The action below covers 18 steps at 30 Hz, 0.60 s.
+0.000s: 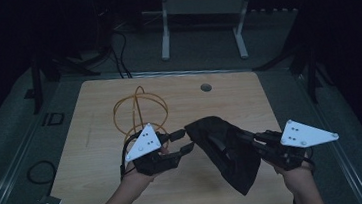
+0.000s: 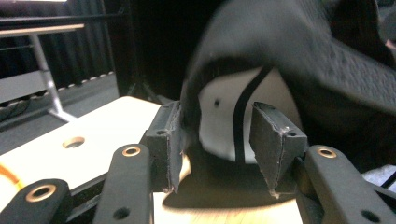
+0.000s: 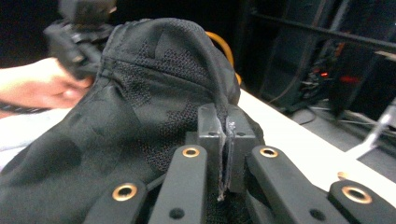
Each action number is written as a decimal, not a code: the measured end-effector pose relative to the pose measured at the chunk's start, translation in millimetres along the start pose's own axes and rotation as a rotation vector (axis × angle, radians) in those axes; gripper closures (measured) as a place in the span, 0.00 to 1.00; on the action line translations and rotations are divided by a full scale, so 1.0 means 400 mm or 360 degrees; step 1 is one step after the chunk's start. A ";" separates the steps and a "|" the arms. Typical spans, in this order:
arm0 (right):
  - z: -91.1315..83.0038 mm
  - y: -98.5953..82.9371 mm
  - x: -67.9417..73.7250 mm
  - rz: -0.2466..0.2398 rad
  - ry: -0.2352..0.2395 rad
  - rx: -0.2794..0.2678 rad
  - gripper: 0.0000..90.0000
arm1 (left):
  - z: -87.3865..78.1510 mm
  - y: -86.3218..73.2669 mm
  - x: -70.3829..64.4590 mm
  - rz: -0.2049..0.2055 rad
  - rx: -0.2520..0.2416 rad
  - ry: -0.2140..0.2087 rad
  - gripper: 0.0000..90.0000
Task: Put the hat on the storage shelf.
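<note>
The right hand-held gripper [image 3: 223,140] pinches a black cloth [image 1: 226,150] tight, lifted above the counter [image 1: 98,155]. The left hand-held gripper [image 2: 219,144] gapes wide at the cloth's edge, gripping nothing.

Left gripper [image 1: 182,141] jaws spread apart, right gripper [image 1: 240,137] jaws pinched together, both pointing inward

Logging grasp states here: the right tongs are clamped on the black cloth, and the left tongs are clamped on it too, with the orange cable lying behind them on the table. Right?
Not quite. The left tongs are open, jaws apart around the black cloth's edge, as the left gripper view shows. The right tongs are clamped on it, and the orange cable lies behind on the table.
</note>
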State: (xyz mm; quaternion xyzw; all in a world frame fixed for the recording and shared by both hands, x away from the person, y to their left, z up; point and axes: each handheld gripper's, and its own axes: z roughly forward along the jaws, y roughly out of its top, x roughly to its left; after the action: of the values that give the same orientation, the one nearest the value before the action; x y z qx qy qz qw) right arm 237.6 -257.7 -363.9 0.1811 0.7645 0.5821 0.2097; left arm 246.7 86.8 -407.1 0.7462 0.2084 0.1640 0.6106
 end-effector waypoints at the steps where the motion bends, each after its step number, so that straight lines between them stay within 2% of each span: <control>1: -0.008 0.006 -0.008 0.0010 -0.0034 -0.0025 0.97 | -0.006 -0.007 -0.001 0.0001 0.0012 0.0015 0.57; 6: -0.022 0.020 -0.030 0.0045 -0.0153 -0.0083 0.97 | -0.034 -0.046 0.003 0.0010 0.0057 0.0043 0.54; 10: -0.017 0.037 -0.046 0.0036 -0.0199 -0.0091 0.97 | -0.055 -0.081 0.008 0.0008 0.0103 0.0084 0.54; 12: -0.014 0.042 -0.050 0.0042 -0.0217 -0.0098 0.97 | -0.055 -0.081 0.008 0.0008 0.0103 0.0084 0.54; 13: -0.014 0.042 -0.050 0.0042 -0.0217 -0.0098 0.97 | -0.069 -0.101 0.011 0.0004 0.0103 0.0116 0.54; 14: 0.002 0.058 -0.061 0.0036 -0.0260 -0.0104 0.97 | -0.080 -0.116 0.011 0.0018 0.0111 0.0156 0.54; 17: 0.016 0.069 -0.065 0.0023 -0.0278 -0.0098 0.97 | -0.091 -0.132 0.012 0.0028 0.0110 0.0173 0.54; 18: 0.034 0.079 -0.070 0.0008 -0.0292 -0.0087 0.97 | -0.103 -0.148 0.015 0.0010 0.0120 0.0184 0.54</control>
State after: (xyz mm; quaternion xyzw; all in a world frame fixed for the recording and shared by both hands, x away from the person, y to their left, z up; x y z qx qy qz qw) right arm 269.6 -252.9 -333.4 0.2298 0.7254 0.5843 0.2822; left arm 224.6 134.4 -457.0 0.7586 0.2471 0.2009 0.5684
